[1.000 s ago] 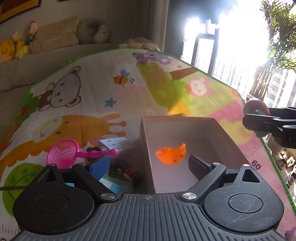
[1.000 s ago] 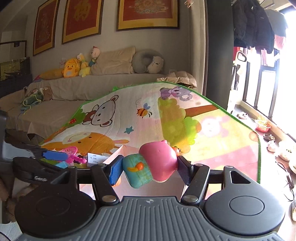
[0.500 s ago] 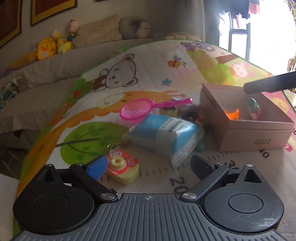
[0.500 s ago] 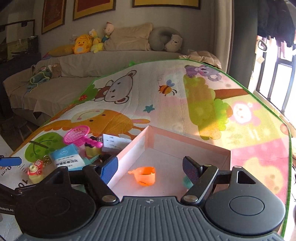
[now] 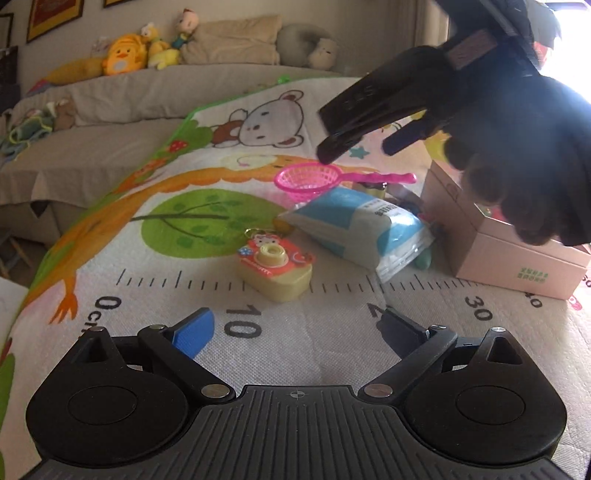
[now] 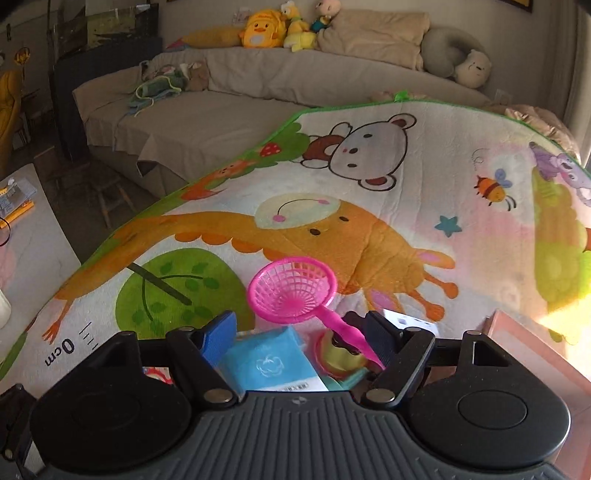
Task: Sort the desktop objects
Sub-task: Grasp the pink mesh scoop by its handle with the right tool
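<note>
My left gripper [image 5: 297,325] is open and empty, low over the play mat [image 5: 147,288]. Just ahead of it lies a yellow toy camera [image 5: 275,264] with a red face. Behind that are a blue-and-white packet [image 5: 354,225] and a pink toy net [image 5: 306,179]. A dark-gloved hand holds my right gripper [image 5: 362,147] above the net. In the right wrist view the right gripper [image 6: 299,332] is open and holds nothing. It hovers over the packet [image 6: 269,362], the net [image 6: 291,290] and a small yellow toy [image 6: 338,354].
A pink cardboard box [image 5: 517,258] stands to the right of the pile, its corner [image 6: 517,347] also showing in the right wrist view. A white card [image 6: 406,319] lies beside the net handle. A sofa with plush toys [image 6: 262,29] borders the mat's far side.
My right gripper let go of the pink-and-teal toy over the box, then swung left over the pile. My left gripper drew back from the box and sank towards the toy camera.
</note>
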A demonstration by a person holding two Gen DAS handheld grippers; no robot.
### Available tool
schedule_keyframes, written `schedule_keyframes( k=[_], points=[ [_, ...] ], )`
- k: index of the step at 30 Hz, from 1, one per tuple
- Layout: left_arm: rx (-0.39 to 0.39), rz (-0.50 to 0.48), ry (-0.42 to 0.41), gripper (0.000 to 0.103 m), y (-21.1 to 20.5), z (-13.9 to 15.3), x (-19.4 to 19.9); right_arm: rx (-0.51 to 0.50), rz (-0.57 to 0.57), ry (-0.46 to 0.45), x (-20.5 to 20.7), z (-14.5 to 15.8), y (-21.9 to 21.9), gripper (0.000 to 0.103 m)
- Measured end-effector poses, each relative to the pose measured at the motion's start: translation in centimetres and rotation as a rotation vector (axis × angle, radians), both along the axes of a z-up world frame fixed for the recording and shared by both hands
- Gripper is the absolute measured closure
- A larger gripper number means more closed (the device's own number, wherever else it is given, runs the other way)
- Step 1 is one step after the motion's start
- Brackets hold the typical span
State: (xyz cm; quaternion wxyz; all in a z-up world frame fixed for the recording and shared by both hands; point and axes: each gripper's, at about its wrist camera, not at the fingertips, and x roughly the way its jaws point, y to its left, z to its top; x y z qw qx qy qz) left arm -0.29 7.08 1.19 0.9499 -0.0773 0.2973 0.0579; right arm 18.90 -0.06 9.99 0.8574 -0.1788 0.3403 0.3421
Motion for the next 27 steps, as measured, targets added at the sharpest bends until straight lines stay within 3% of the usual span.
schedule_keyframes(
  k=[3, 5, 8, 9, 12, 16, 19, 27],
  points=[
    [-0.006, -0.006, 0.002, 0.003, 0.0, -0.1, 0.1, -0.098, 0.024, -0.062, 1.0, -2.2, 3.5, 0.013],
    [-0.014, -0.001, 0.004, 0.003, 0.1, -0.1, 0.1, -0.198, 0.039, -0.137, 1.7, -3.9, 5.6, 0.011],
    [-0.037, 0.014, 0.005, 0.003, 0.5, -0.2, 0.0, -0.252, 0.033, -0.103, 3.5, -5.6, 7.1, 0.011],
    [-0.048, 0.017, 0.005, 0.003, 0.6, -0.2, 0.0, -0.251, 0.030, -0.077, 3.9, -5.8, 7.2, 0.012],
    [-0.068, 0.018, 0.006, 0.003, 0.8, -0.2, -0.1, -0.257, 0.037, -0.040, 4.2, -6.2, 7.2, 0.033],
    [-0.070, 0.011, -0.001, 0.002, 0.7, -0.1, -0.3, -0.271, 0.050, -0.067, 3.1, -5.9, 6.8, 0.034],
    [-0.078, 0.011, 0.000, 0.002, 0.9, -0.2, -0.2, -0.246, 0.055, -0.082, 1.9, -4.7, 5.8, 0.034],
    [-0.089, 0.015, 0.006, 0.002, 1.1, -0.3, 0.0, -0.025, 0.076, -0.032, -4.2, 1.3, -1.0, 0.034]
  ],
)
